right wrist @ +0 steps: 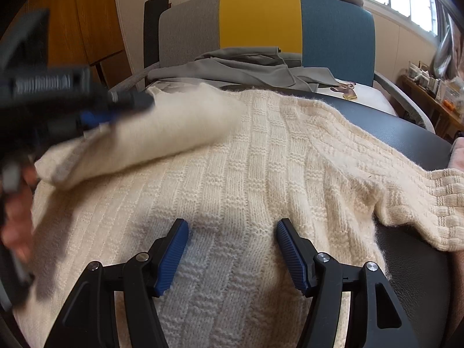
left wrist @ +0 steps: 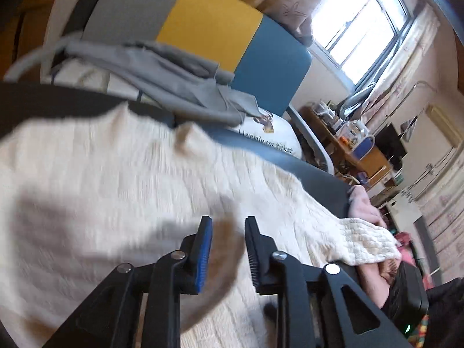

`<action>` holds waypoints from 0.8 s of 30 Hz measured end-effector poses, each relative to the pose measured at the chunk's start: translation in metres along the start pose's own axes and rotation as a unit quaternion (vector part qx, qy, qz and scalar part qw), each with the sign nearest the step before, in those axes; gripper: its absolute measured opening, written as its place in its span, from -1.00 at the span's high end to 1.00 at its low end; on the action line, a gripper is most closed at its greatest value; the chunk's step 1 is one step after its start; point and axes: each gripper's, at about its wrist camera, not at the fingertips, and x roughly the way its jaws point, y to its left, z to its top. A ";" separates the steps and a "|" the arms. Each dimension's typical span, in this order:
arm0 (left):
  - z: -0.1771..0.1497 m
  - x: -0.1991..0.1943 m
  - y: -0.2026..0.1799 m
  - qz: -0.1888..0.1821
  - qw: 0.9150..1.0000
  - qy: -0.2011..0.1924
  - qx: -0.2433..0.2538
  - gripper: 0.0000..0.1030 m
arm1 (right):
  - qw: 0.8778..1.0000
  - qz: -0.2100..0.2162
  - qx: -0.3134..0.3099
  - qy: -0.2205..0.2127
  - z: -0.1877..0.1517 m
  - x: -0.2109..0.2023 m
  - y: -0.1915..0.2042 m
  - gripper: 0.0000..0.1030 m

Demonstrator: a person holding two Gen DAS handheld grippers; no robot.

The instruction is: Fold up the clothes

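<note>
Cream knitted sweater point(right wrist: 232, 168) spread across a dark table point(right wrist: 400, 133), one sleeve point(right wrist: 435, 200) trailing right. Right gripper point(right wrist: 232, 249) low over the knit, jaws wide apart. Left gripper point(right wrist: 95, 116), blurred, at a lifted fold point(right wrist: 139, 142). Grey garment point(right wrist: 246, 66) on a grey, yellow and blue chair point(right wrist: 261, 20) behind.

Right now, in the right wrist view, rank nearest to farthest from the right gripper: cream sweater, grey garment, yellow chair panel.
From the right gripper, open over the knit:
1. cream sweater, directly beneath and ahead.
2. grey garment, beyond the sweater's far edge, on the chair seat.
3. yellow chair panel, upright behind the garment.
</note>
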 end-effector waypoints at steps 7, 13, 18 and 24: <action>-0.036 -0.069 0.036 -0.016 0.999 -0.030 0.032 0.44 | 1.000 0.014 0.008 0.002 0.001 0.001 -0.003 -0.32; -0.074 -0.113 0.105 0.050 0.997 -0.041 -0.034 0.45 | 0.977 0.164 0.139 0.015 0.013 -0.004 -0.025 -0.38; -0.059 -0.123 0.124 0.061 0.993 -0.068 -0.074 0.44 | 0.944 0.198 0.260 0.049 0.030 0.022 -0.038 -0.13; -0.043 -0.116 0.155 0.078 0.984 -0.101 -0.127 0.37 | 0.950 0.177 0.256 0.021 0.076 0.019 -0.028 0.84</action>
